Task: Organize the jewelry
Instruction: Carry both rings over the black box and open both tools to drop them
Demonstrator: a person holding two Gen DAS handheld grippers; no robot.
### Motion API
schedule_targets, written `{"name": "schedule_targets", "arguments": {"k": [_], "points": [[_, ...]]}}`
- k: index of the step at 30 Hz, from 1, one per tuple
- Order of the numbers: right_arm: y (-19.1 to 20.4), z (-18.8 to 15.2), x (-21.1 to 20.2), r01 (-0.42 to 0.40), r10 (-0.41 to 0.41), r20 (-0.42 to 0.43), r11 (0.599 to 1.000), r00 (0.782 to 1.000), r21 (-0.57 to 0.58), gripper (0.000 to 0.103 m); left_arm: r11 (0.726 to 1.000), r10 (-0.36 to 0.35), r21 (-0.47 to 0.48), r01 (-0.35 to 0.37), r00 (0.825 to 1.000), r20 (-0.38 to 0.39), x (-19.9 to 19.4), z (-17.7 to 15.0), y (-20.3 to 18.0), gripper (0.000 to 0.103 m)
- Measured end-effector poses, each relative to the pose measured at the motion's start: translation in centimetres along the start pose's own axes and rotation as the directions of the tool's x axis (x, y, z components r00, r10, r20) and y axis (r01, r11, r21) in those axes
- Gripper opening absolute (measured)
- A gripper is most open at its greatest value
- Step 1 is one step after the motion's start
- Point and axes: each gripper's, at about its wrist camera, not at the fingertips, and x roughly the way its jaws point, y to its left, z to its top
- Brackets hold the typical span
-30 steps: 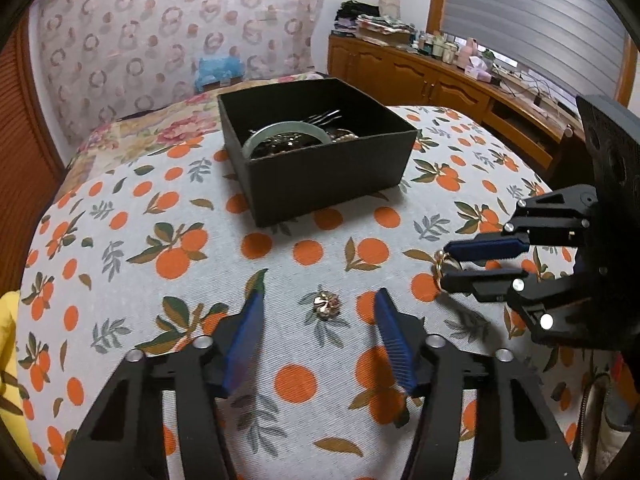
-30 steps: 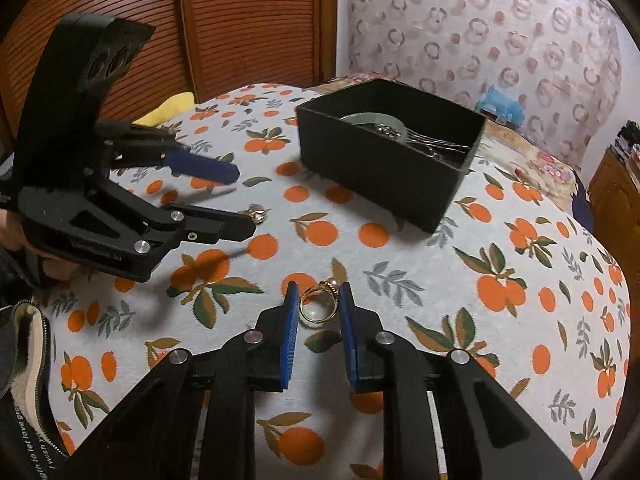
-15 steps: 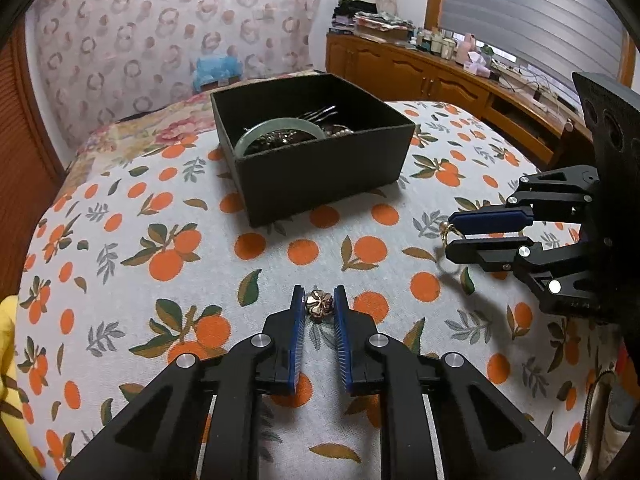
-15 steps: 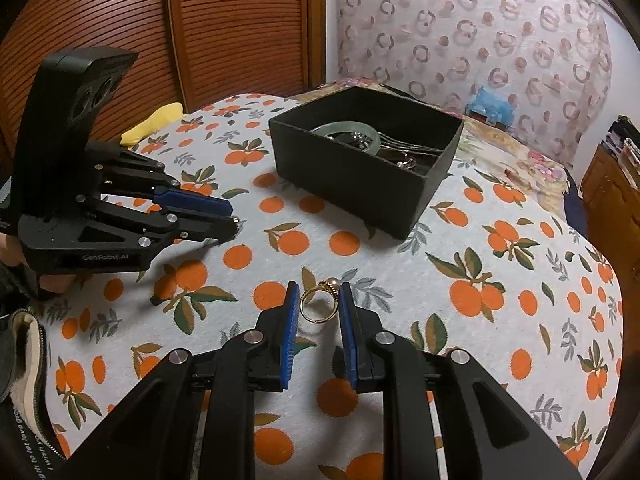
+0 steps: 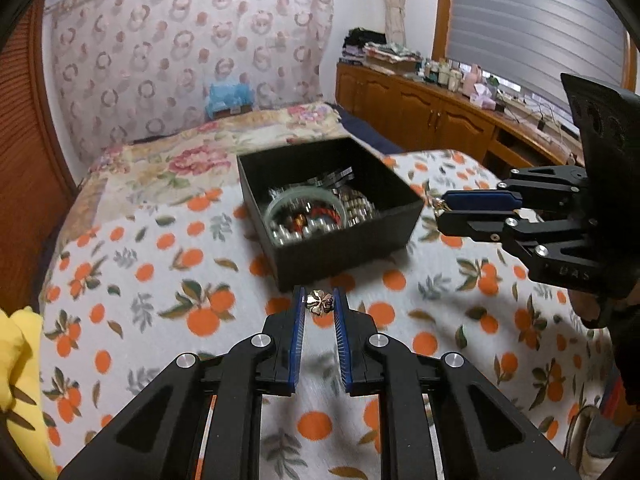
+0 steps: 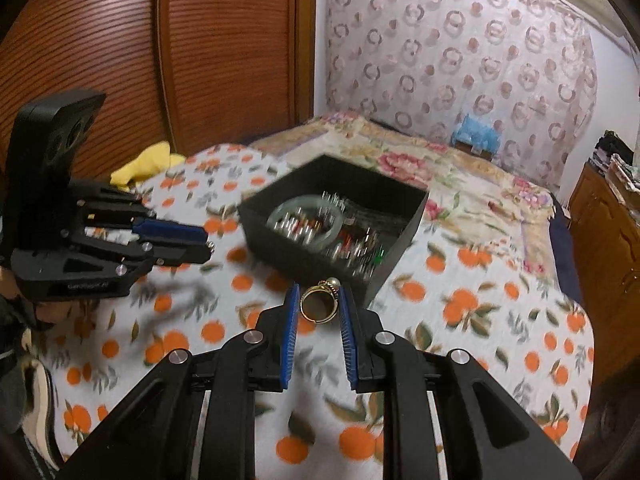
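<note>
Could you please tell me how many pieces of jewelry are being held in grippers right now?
2: a flower-shaped piece in the left gripper, and a gold pearl ring in the right gripper.

You have an orange-print cloth (image 5: 168,280) spread across the bed, with a floral quilt (image 5: 192,160) beyond it. A yellow cloth (image 6: 148,162) lies at its edge near the slatted wooden doors (image 6: 160,52). A wooden cabinet (image 5: 420,108) runs under the window blind (image 5: 532,20), its top cluttered with small items.
</note>
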Motion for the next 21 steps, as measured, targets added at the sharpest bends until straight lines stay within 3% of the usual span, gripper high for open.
{"name": "schedule_targets", "arguments": {"k": [11,21], "points": [[-2.4,4.2,3.2,0.006,-0.009,0.044,0.999,0.999,0.048,0.022,1.0,0.026,0.002,-0.027,0.998,0.048,0.3,3.2,1.1,0.014],[-3.6,4.7,4.7,0.003,-0.006,0.037,0.997,0.999,0.075,0.022,0.999,0.041,0.011,-0.041,0.997,0.058,1.8,5.1,1.7,0.014]]}}
